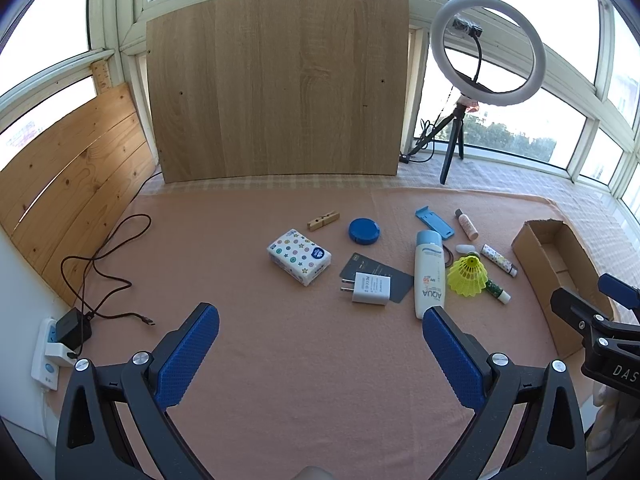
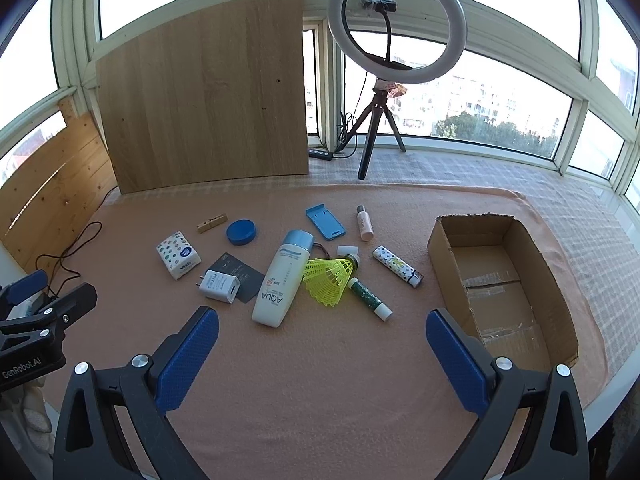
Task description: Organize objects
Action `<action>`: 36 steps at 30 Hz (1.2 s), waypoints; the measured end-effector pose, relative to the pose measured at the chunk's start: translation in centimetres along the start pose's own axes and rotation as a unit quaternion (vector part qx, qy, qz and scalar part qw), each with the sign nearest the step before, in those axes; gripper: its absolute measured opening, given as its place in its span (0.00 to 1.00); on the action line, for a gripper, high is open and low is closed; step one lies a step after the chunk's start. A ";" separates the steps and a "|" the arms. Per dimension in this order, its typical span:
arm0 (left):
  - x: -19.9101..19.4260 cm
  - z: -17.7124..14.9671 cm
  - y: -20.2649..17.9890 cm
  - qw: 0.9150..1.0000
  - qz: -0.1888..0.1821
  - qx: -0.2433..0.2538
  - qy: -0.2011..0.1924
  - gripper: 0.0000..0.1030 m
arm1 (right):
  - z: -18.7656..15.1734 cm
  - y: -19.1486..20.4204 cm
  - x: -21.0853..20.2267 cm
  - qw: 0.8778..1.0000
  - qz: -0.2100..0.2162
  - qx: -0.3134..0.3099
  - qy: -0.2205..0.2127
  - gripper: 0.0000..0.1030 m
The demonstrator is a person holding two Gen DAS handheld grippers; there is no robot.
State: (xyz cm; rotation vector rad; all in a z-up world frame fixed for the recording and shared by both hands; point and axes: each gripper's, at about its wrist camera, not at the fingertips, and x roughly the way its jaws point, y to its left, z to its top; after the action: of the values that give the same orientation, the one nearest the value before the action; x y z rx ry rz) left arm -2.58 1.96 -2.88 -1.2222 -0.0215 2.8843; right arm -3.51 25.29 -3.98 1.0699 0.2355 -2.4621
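Note:
Small objects lie scattered on a pink cloth: a tissue pack, white charger, AQUA sunscreen bottle, yellow shuttlecock, blue round lid, wooden clothespin and several small tubes. An empty cardboard box stands at the right. My left gripper hovers open, short of the charger. My right gripper hovers open too, in front of the shuttlecock and left of the box.
A wooden board leans against the windows behind. A ring light on a tripod stands at the back right. A power strip with cable lies at the left edge.

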 end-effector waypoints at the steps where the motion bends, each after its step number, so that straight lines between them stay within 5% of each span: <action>1: 0.1 0.0 -0.1 1.000 0.000 0.000 0.001 1.00 | 0.1 -0.1 0.2 1.000 0.003 -0.004 0.001 0.99; 24: 4.9 0.4 -2.1 0.999 -0.022 0.031 0.024 1.00 | 0.3 -2.2 4.2 0.997 0.036 0.026 0.056 0.99; 36: 6.4 0.0 -1.0 0.999 -0.003 0.017 0.038 1.00 | 5.5 -2.7 10.3 0.991 0.095 0.029 0.090 0.98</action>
State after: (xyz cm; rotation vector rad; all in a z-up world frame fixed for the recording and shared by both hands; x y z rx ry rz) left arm -7.05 3.08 -7.46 -1.3222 0.0250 2.8183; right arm -14.53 22.51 -7.81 1.2780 0.1121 -2.2180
